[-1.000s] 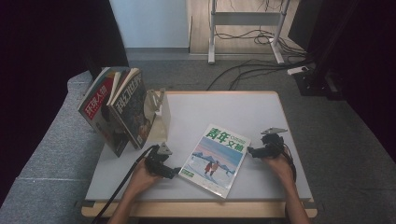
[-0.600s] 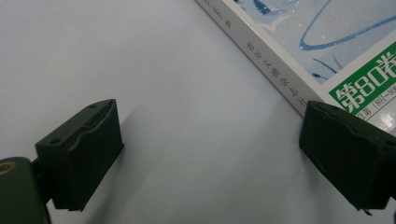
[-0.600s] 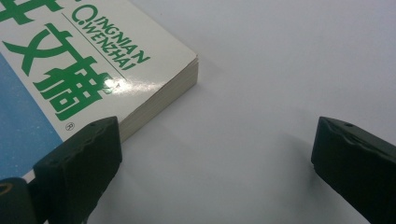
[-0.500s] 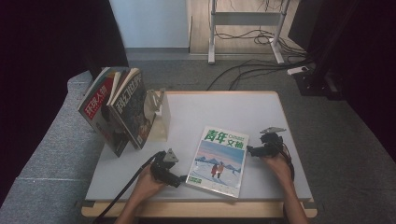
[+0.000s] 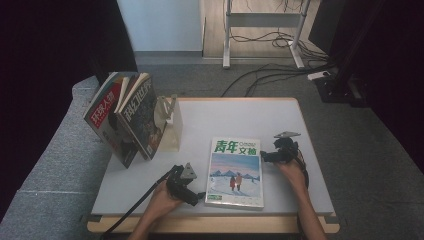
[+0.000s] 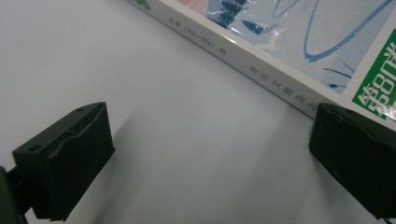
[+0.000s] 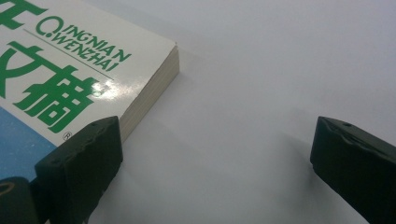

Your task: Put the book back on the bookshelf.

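High view: my magazine (image 5: pixel 235 172) lies flat near the bench's front edge, between my left gripper (image 5: pixel 196 194) and right gripper (image 5: pixel 264 156), jaws spread. Glossy, floppy, light; I'd pinch its spine edge.

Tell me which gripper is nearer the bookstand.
Left. The left gripper sits at the magazine's lower left edge, just below the bookstand. The right gripper is across the magazine, at its upper right edge.

Magazine (image 5: pixel 235 172) flat on table (image 5: pixel 240 120), cover up, green title, snowy scene, near front edge.
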Demonstrator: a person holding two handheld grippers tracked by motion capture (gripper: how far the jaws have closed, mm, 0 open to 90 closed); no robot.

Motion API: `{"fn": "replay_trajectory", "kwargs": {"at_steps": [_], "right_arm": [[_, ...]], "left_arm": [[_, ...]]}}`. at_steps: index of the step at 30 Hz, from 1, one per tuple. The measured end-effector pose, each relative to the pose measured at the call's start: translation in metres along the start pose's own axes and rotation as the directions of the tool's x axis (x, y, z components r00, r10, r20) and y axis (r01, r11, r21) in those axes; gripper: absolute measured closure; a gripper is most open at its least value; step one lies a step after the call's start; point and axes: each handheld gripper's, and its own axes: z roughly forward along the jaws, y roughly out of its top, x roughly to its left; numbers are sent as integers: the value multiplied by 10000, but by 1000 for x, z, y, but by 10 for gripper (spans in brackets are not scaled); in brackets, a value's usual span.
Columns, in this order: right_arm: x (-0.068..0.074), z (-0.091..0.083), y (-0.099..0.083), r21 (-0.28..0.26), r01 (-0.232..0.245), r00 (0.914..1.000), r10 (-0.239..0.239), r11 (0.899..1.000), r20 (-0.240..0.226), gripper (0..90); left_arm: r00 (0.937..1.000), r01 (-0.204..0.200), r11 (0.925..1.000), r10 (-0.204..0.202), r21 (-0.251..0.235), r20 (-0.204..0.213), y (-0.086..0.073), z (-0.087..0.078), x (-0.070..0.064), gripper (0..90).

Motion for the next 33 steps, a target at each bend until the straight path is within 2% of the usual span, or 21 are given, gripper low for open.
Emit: {"fn": "replay_trajectory", "kwargs": {"at_steps": [7,11,16,20,24,25,26,30,33], "right_arm": [[4,9,9,-9,38,10000,-38,10000,14,26],[6,14,13,-54,-95,9999,94,9999,-60,31],[6,18,14,-96,-234,9994,232,9997,-264,31],[3,16,13,7,-140,9987,140,9999,-489,22],[2,12,13,-10,-85,9981,84,10000,-606,19],[3,11,13,-27,-70,9981,69,10000,-605,19],[3,8,13,-37,-50,9983,47,10000,-579,19],[4,-2,17,-214,39,9991,-48,9998,-427,23],[5,-11,20,-380,106,9979,-130,9992,-630,27]], "left_arm": [[9996,-229,9997,230,-109,163,3,3,-6,0],[9989,-382,9992,386,-138,266,4,4,-10,0],[9987,-352,9993,357,-139,372,4,5,-8,0],[9999,-45,10000,46,-88,141,2,3,2,0],[9983,530,9985,-533,-124,-235,-3,0,13,0],[9963,811,9967,-813,-104,-262,-5,-1,17,0],[9957,894,9958,-898,-170,-244,-6,-1,19,0],[9953,920,9955,-926,-217,-293,-7,-1,19,0],[9953,914,9955,-921,-235,-304,-8,-1,19,0]]}}
